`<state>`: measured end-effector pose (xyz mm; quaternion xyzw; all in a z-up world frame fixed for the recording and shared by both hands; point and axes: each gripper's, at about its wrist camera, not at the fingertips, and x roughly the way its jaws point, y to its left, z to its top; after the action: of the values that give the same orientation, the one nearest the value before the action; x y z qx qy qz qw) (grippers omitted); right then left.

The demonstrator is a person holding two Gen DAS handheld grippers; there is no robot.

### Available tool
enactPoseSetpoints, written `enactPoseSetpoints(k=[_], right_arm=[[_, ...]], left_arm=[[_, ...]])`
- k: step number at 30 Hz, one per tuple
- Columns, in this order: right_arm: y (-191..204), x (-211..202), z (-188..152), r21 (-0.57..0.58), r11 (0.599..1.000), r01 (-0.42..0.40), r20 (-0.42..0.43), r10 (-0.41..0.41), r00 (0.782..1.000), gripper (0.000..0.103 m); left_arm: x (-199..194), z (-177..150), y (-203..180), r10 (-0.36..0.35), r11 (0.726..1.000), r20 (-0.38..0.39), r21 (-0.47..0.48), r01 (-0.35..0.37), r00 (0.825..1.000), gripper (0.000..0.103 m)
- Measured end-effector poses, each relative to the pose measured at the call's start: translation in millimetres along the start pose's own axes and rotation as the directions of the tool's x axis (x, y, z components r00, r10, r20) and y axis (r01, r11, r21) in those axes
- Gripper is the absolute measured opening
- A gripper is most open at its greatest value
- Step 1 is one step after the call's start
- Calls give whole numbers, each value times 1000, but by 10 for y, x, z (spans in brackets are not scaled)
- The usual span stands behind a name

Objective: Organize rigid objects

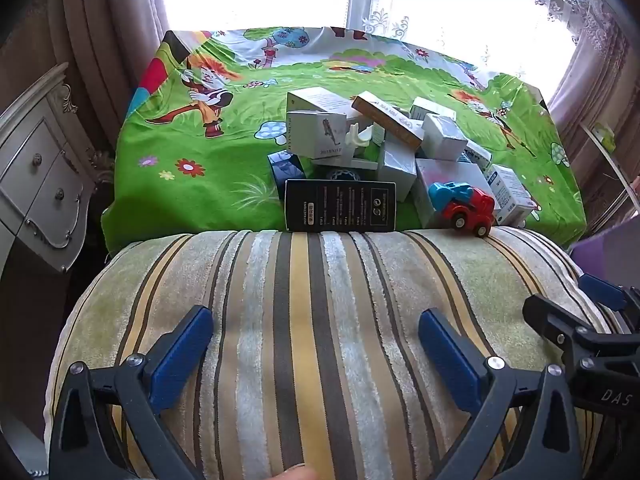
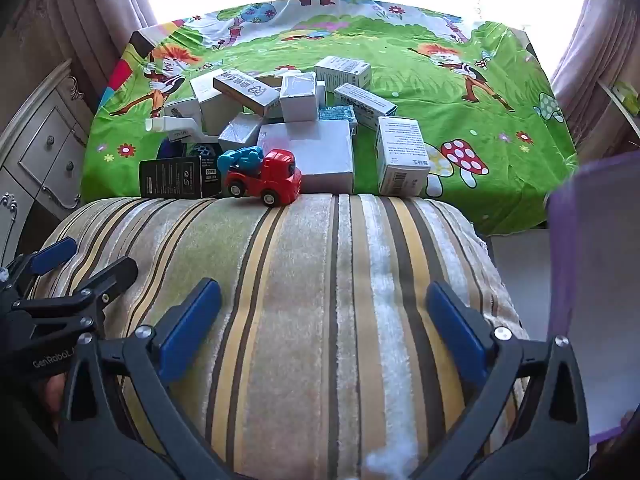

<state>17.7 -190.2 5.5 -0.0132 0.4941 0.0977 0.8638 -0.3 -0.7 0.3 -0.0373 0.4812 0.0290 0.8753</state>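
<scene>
In the left wrist view, the pile of boxes [image 1: 384, 148] sits in the middle of the frame on the worktop, which is covered by a green cartoon cloth [image 1: 192, 148]. The boxes are mostly white or grey, some tilted on others. A black box [image 1: 340, 205] stands at the near edge of the pile, and a red and blue toy truck [image 1: 466, 206] is to its right. The left tool [image 1: 316, 334] is at the bottom of the frame, spread wide with nothing between its blue pads, above a striped cushion [image 1: 304, 280]. The pile is well apart from it, higher in the frame.

In the right wrist view, the same pile lies in the upper middle, with the toy truck touching the cushion's far edge. The right tool [image 2: 324, 314], at the bottom, is also spread wide and holds nothing. A purple container [image 2: 592, 280] shows at the right edge.
</scene>
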Motion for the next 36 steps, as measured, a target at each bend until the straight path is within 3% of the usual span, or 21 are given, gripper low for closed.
enactPoseSetpoints(k=[36], right_arm=[[16,1,11,-9,1000,10,-15,-10,1000,103]], left_arm=[[49,15,10,-2,1000,-22,-16,2,1000,103]])
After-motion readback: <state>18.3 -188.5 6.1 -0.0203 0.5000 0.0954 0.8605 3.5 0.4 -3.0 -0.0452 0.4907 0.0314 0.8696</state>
